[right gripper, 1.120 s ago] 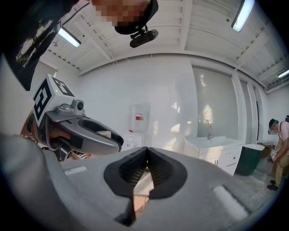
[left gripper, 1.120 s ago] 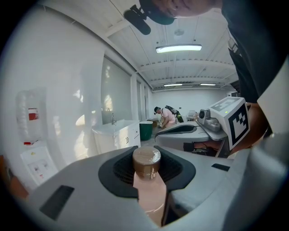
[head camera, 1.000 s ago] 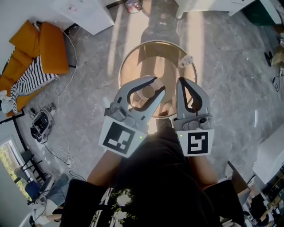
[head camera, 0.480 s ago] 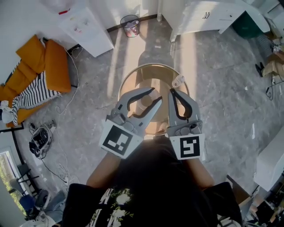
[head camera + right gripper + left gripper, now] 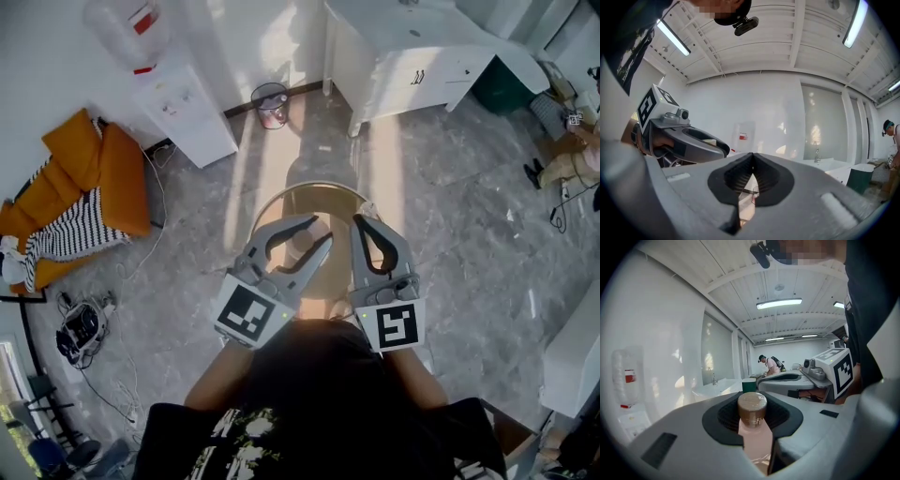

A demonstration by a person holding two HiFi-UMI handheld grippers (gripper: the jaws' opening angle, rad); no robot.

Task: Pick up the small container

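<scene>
From the head view, your left tool (image 5: 321, 229) has its two curved grey jaws pinching the small container (image 5: 302, 242). The container's round brown cap faces up at you. It shows over the middle of the round counter (image 5: 323, 186), a pale wood top inside a thin metal rim. Your right tool (image 5: 359, 219) is just beside the left one, toward the counter's right edge. Its jaws are pressed together into one narrow point with nothing in them. Each tool carries a white cube with a black square marker at its near end. Around the counter lies a grey, marbled floor (image 5: 187, 281). An orange cushion (image 5: 98, 173) with a black-and-white striped cloth (image 5: 75, 234) lies at the left, and a small round bin (image 5: 271, 103) stands farther off.

In the left gripper view, the container has a smooth, pale pink body and a ribbed, stubby brown cap (image 5: 752, 406). It stands between the dark grooved pads, which press on its body from both sides.

In the right gripper view, the ribbed black pads meet edge to edge along a straight seam. No thing is between them. Your left tool shows at the left, smooth grey plastic with a black lining. Above is a white ridged ceiling (image 5: 787, 51) with long strip lamps (image 5: 855, 23).
</scene>
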